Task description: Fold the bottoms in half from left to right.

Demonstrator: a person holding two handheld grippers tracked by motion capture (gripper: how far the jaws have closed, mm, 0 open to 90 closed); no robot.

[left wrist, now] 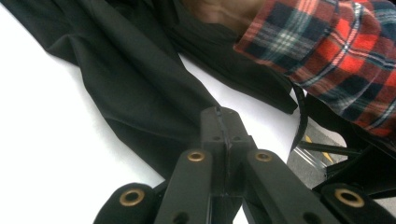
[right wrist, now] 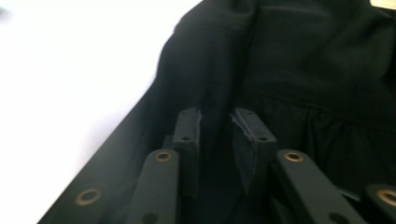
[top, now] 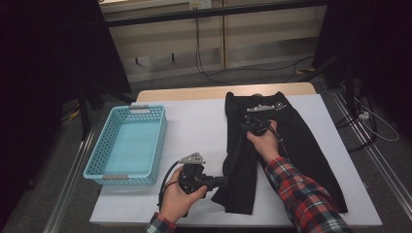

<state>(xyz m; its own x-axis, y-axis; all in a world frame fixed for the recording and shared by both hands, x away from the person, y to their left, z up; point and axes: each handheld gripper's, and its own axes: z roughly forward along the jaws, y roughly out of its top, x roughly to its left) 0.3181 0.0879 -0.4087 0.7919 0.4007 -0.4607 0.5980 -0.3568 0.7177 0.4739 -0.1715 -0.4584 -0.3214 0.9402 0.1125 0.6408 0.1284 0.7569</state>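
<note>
Nearest the person, the left gripper [top: 214, 182] is resting with fingers clenched at the hem of the black trousers [top: 286, 145] lying on the table [top: 194, 126]. Farther up, the right gripper [top: 253, 125] is hovering over the waistband with fingers parted, likely to gather cloth, while the blue basket [top: 127, 179] is waiting beyond.

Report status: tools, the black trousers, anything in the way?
Left tool shut at a trouser-leg hem. Right tool parted over the black trousers, fold between, unclamped. Blue basket off to the left, nothing blocking.

black trousers [top: 286, 145]: 1 | blue basket [top: 127, 145]: 1 | grippers: 2 – left gripper [top: 221, 181], right gripper [top: 251, 122]
</note>
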